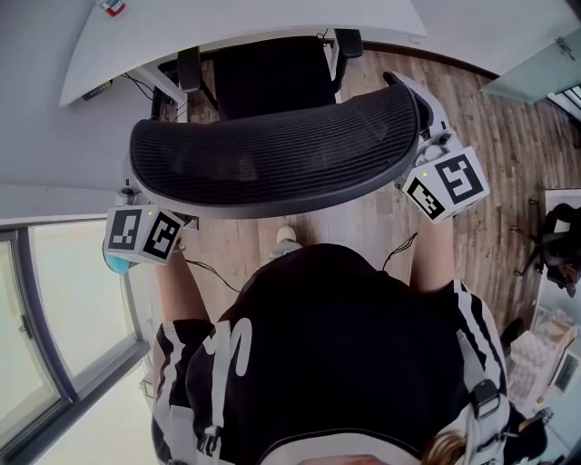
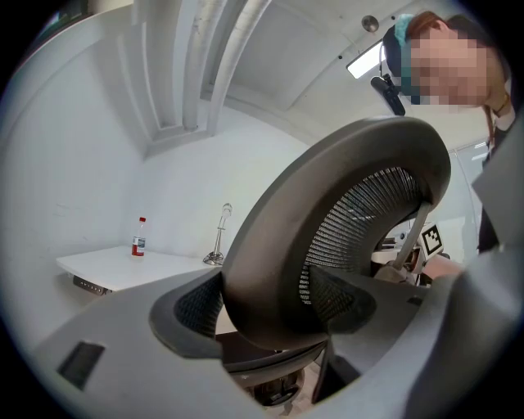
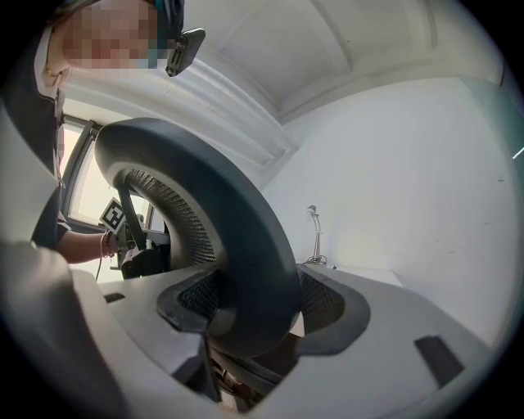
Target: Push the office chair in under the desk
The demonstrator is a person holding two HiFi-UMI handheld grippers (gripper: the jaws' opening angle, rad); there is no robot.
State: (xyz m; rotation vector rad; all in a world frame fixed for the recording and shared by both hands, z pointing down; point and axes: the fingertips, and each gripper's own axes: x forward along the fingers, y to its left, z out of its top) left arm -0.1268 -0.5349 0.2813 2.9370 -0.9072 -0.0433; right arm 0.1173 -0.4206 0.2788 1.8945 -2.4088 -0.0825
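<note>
The office chair (image 1: 272, 150) is standing at 12 o'clock from the person, its seat (image 1: 268, 77) partly under the desk (image 1: 227, 23) and its backrest nearest. The left gripper (image 2: 262, 323) is clamping the backrest's 9 o'clock end and the right gripper (image 3: 250, 323) its 3 o'clock end, with the rim pinched between each pair of jaws. Uneven pushing could be swivelling the chair off line, and the armrests (image 1: 188, 68), sitting close to the desk edge, risk jamming against it.

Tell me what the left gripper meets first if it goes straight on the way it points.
The left gripper meets the chair backrest at once: its rim sits between the jaws. Beyond, likely the desk.
</note>
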